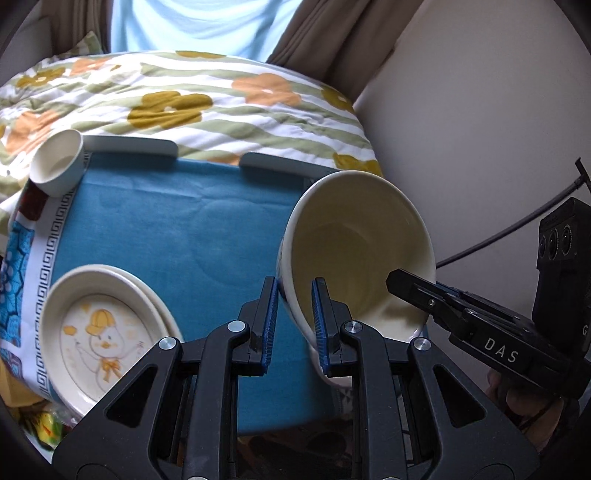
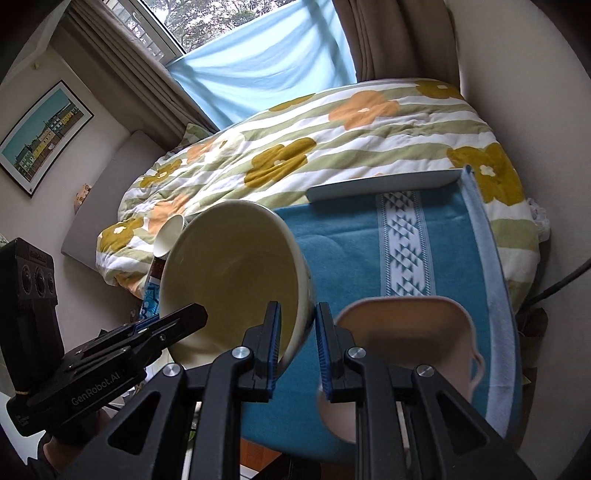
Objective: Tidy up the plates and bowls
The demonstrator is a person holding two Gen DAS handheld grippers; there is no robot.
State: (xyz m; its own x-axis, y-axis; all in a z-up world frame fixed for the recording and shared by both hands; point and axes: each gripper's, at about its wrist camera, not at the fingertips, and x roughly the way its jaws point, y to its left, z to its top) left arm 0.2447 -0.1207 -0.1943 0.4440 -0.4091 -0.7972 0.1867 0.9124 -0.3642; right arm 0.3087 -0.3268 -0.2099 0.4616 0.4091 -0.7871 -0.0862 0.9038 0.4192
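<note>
Both my hand-held grippers pinch the big cream bowl: left hand-held gripper on its left rim, right hand-held gripper on its right; duck plates lie left.

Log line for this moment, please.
left gripper: on cream bowl rim | right gripper: on opposite rim | bowl: tilted, lifted | duck plate: on blue cloth

Lit softly by daylight from the window at the upper left of the right wrist view, diffused through a pale blue curtain. Cast only faint shadows inside the cream bowl. Bent strongly toward the round black fisheye borders. Blurred slightly along the pink dish.
</note>
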